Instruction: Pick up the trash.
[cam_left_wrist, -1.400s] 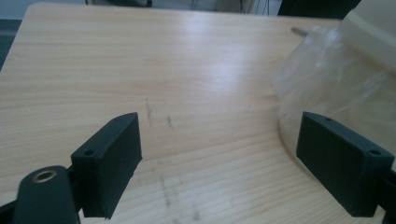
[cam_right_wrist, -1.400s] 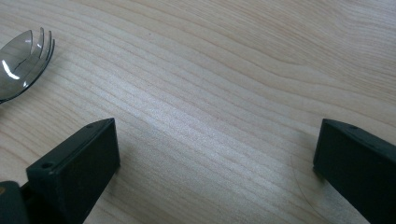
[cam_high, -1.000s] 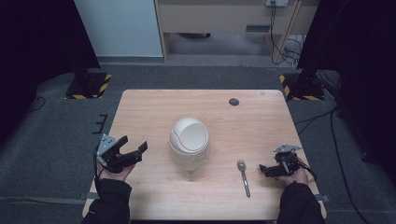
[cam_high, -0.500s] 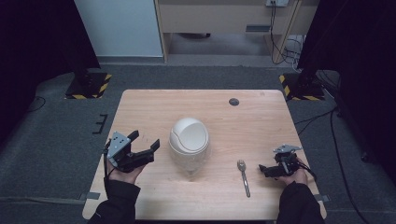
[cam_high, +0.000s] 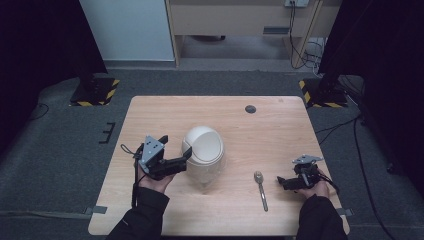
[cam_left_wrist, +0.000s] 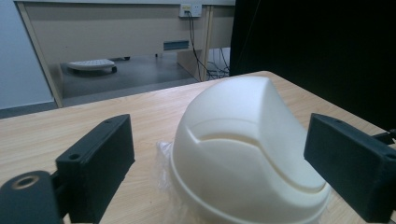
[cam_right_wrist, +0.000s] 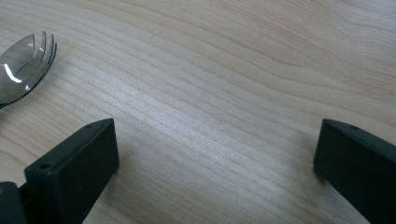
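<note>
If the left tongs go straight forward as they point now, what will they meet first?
Most likely the white domed container: it sits directly ahead between the open jaws of the left tongs, already very near. Contact is not yet visible.

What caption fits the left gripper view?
Open left hand-held gripper framing a white domed container on the wooden table.

A cream-white dome (cam_high: 202, 155) sits on the pale wood-grained counter (cam_high: 280, 130). The spork (cam_high: 260, 187) is smoky grey. Both claws are black: left (cam_high: 186, 155), right (cam_high: 281, 183).
</note>
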